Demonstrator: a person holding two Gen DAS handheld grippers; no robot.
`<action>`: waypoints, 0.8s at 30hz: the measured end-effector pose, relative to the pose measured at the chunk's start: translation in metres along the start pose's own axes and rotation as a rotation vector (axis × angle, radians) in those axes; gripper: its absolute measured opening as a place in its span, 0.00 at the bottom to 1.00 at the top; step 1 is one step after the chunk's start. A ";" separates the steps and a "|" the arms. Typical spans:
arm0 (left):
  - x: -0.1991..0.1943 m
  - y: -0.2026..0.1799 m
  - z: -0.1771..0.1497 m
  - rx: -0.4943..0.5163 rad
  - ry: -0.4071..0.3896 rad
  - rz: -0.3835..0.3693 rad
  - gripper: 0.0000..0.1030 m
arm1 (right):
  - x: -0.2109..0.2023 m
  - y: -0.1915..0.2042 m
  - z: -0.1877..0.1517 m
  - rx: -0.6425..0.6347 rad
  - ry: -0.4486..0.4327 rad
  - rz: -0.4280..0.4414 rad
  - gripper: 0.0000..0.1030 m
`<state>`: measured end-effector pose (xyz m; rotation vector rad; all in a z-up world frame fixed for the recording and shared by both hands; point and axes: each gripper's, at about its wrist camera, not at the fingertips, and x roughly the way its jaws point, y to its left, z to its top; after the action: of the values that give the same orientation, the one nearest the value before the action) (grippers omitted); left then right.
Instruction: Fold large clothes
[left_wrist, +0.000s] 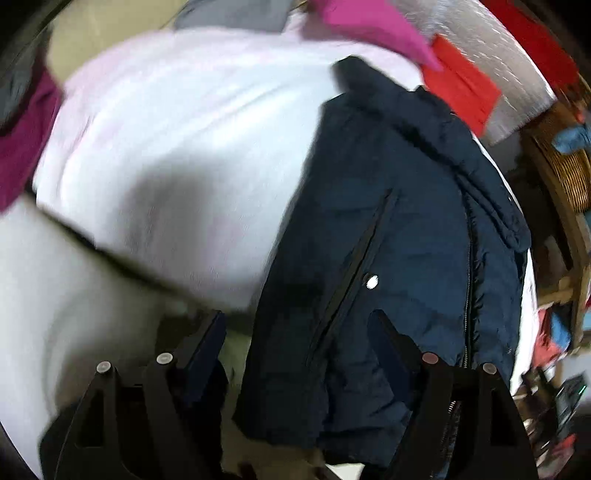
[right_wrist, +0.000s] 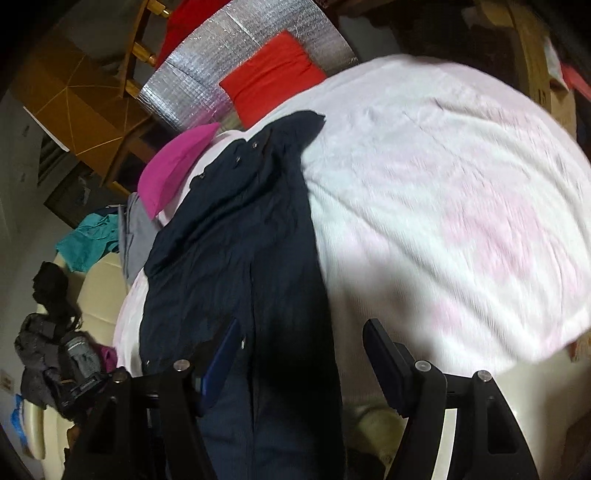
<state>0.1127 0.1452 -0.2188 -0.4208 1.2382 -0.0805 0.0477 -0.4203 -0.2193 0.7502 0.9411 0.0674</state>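
One navy jacket (left_wrist: 388, 240) on the pale blanket (left_wrist: 166, 147), between and beyond both grippers' (left_wrist: 299, 325) (right_wrist: 301, 332) open, empty fingers.

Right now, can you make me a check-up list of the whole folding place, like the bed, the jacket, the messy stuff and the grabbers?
Surface: white and pink blanket, wrinkled, mostly bare.
Job's things: dark blue jacket lying lengthwise on the blanket, zip and a snap showing.
Clutter: pink pillow and red cushion near the jacket's far end; silver mat under the cushion; teal cloth off the side.
Grippers: left gripper open over the jacket's lower part; right gripper open, the jacket's edge under it. Neither is pinching anything.
Cables: nothing seen.
Surroundings: wicker basket, wooden furniture, dark bags.
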 end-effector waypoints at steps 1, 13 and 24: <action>0.001 0.004 -0.001 -0.029 0.021 -0.001 0.77 | -0.002 -0.003 -0.006 0.010 0.008 0.010 0.70; 0.042 0.013 -0.016 -0.120 0.150 0.062 0.78 | -0.007 -0.017 -0.042 0.090 0.091 0.118 0.70; 0.050 -0.010 -0.029 0.024 0.119 -0.067 0.78 | 0.017 -0.040 -0.060 0.272 0.172 0.235 0.77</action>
<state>0.1042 0.1136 -0.2679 -0.4418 1.3384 -0.1795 0.0029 -0.4112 -0.2777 1.1193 1.0339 0.2164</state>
